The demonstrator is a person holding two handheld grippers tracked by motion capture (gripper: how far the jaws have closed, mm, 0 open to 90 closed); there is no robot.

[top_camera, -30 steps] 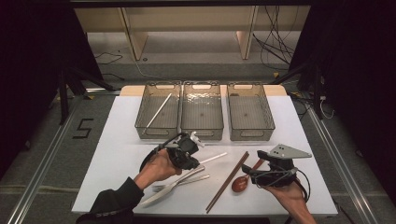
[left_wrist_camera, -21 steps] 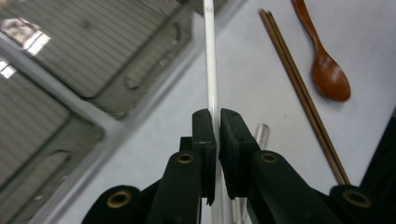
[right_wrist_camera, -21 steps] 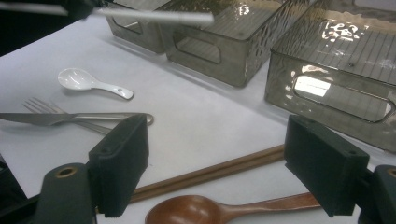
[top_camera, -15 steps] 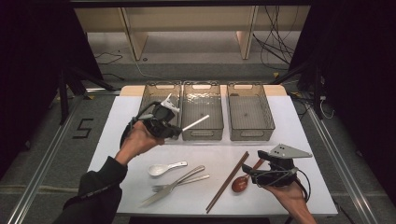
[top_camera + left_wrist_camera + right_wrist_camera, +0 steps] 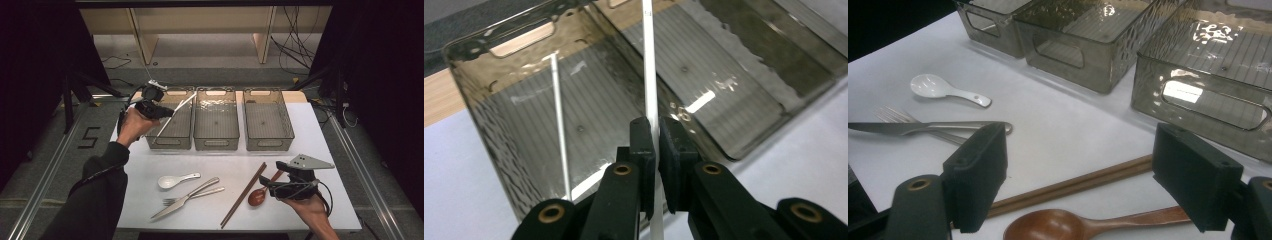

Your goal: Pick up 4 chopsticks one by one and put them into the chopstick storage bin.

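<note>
My left gripper [image 5: 159, 108] is shut on a white chopstick [image 5: 181, 106] and holds it slanted over the left bin [image 5: 170, 141]. In the left gripper view the jaws [image 5: 656, 135] pinch that white chopstick [image 5: 649, 75], and a second white chopstick [image 5: 560, 135] lies inside the bin [image 5: 499, 150]. My right gripper [image 5: 271, 186] stands open low at the table's front right. Its wide-apart jaws [image 5: 1087, 172] straddle a wooden spoon [image 5: 1073, 227] and a pair of brown chopsticks [image 5: 1073, 186] without touching them.
Three clear grey bins stand in a row at the back, with the middle bin [image 5: 216, 142] and right bin [image 5: 269, 142] beside the left one. On the white table [image 5: 230, 165] lie a white ceramic spoon [image 5: 172, 180], a fork and a knife [image 5: 187, 197].
My left hand rose from the middle of the table and moved back and left to the left bin, carrying the white chopstick. The right hand stayed put.
</note>
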